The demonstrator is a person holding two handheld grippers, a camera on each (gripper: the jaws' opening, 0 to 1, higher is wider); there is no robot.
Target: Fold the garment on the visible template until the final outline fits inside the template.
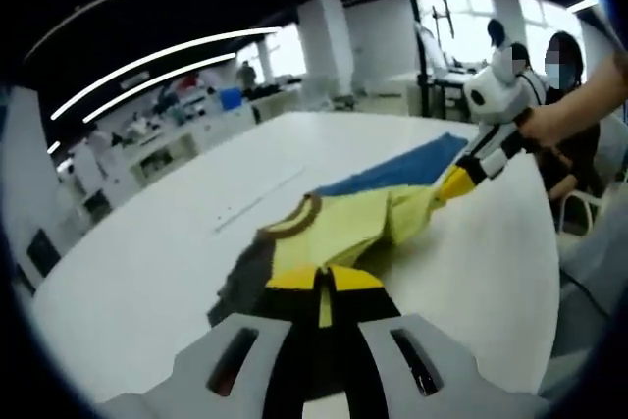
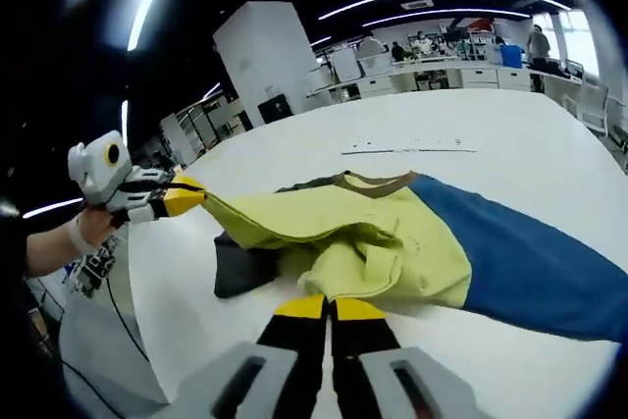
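Both the left tongs (image 1: 324, 287) and the right tongs (image 2: 329, 309) are clamped on yellow edges of the garment (image 2: 392, 233), which stretches between them just above the white worktop (image 1: 147, 272), its blue half trailing away beyond the right tongs.

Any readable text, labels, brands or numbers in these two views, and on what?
None can be read.
garment: a faint mark on the yellow part, too small to read.
table: a thin line of marks, too blurred to read.
left gripper, right gripper: no lettering visible.
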